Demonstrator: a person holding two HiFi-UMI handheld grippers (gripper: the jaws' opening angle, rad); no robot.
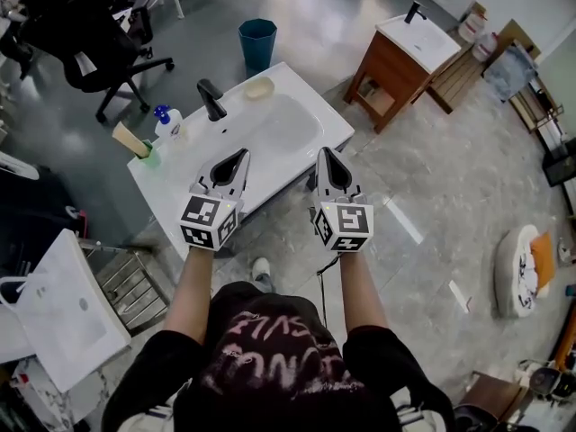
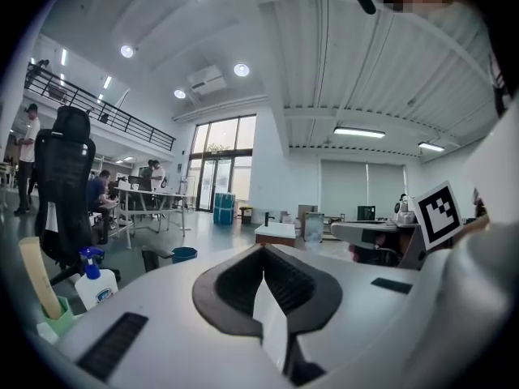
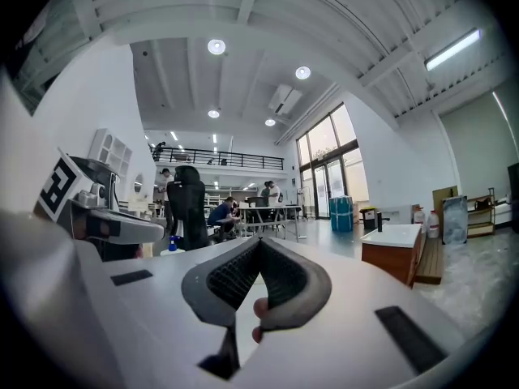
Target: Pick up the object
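While I hold both level, left tongs (image 1: pixel 242 155): shut, empty
right tongs (image 1: pixel 323 152): shut, empty
sink counter (image 1: pixel 306 93): just ahead

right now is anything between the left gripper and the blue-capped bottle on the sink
Nothing visible: bare sink top lies between the shut left gripper and the bottle. The green cup stands beside it, off that line.

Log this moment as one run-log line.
left hand-held gripper: shut, empty | right hand-held gripper: shut, empty | both point toward white sink | nothing picked up yet
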